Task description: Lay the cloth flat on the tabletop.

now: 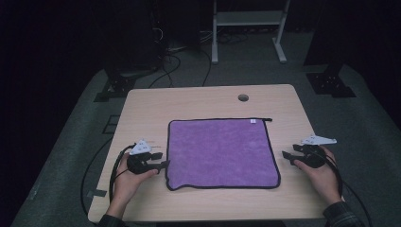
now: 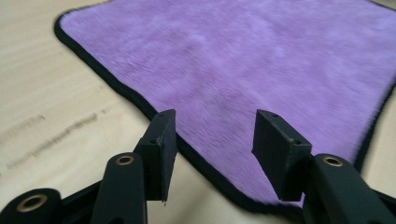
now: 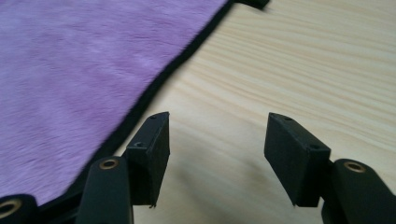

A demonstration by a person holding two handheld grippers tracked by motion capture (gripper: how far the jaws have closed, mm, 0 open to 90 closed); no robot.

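A pale wooden table [image 1: 198, 101] carries a purple towel [image 1: 220, 151] spread flat at its middle, black-edged, with a small white tag [image 1: 252, 121] near its far edge. The left gripper [image 1: 163, 164] sits at the towel's near left corner, and in the left gripper view its jaws stand apart with nothing between them, the black hem [image 2: 140, 100] running just beyond their tips. The right gripper [image 1: 285, 154] is beside the towel's right edge, apart from it; its jaws are likewise parted over bare wood, the hem off to their left in the right gripper view. The risk, as I judge it, is a shallow bite — jaws that close on the hem alone could let it slide out, or catch one side first and drag the cloth askew.
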